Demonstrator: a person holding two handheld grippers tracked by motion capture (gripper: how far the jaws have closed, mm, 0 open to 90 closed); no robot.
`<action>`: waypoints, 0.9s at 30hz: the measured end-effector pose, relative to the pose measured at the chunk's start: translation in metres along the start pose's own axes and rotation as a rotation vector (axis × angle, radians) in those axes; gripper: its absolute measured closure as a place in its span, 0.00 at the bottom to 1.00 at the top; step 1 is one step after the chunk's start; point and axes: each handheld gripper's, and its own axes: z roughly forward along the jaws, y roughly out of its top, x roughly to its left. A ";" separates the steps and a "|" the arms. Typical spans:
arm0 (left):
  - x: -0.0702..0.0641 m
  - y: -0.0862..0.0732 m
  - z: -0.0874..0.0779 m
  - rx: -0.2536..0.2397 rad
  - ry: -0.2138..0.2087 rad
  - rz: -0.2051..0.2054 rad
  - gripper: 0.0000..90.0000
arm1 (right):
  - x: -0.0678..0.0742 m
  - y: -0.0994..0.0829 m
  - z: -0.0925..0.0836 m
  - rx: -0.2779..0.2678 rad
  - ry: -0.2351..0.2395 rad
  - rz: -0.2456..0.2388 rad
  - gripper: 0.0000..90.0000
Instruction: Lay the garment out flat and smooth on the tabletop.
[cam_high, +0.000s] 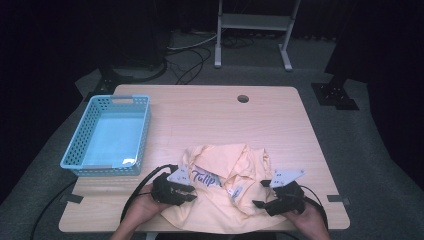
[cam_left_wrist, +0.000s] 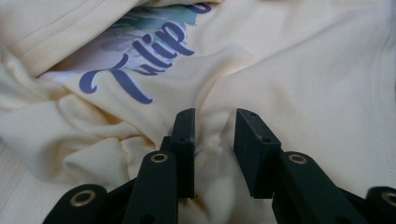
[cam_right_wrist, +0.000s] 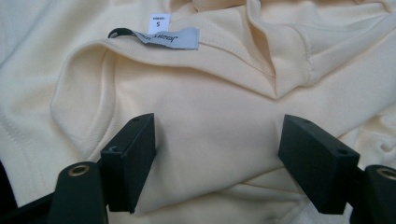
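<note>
A pale yellow T-shirt (cam_high: 230, 170) lies crumpled at the table's near edge, its blue "Tulip" print (cam_high: 205, 178) facing up. My left gripper (cam_high: 192, 193) rests on the shirt's left part, just below the print (cam_left_wrist: 140, 60). Its jaws (cam_left_wrist: 215, 126) stand a little apart, pushed into the cloth, with a puckered ridge of fabric (cam_left_wrist: 212, 154) between them. My right gripper (cam_high: 261, 193) is at the shirt's right side. Its jaws (cam_right_wrist: 217, 135) stand wide open over smooth cloth below the collar and the grey neck label (cam_right_wrist: 166, 37).
A light blue plastic basket (cam_high: 131, 98) stands at the table's left side. The wooden table (cam_high: 225, 120) has a round cable hole (cam_high: 243, 98) near its far edge. Black cables trail from both grippers over the front edge.
</note>
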 end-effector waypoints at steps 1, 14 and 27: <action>0.000 -0.002 -0.001 0.000 0.002 -0.004 0.76 | 0.000 -0.001 0.000 -0.003 0.000 -0.001 0.30; -0.001 -0.007 -0.018 -0.076 0.038 -0.024 0.64 | 0.001 -0.003 -0.002 -0.004 -0.004 -0.011 0.29; 0.016 0.047 0.001 -0.172 0.039 0.043 0.56 | 0.001 -0.003 0.000 -0.011 -0.004 -0.012 0.29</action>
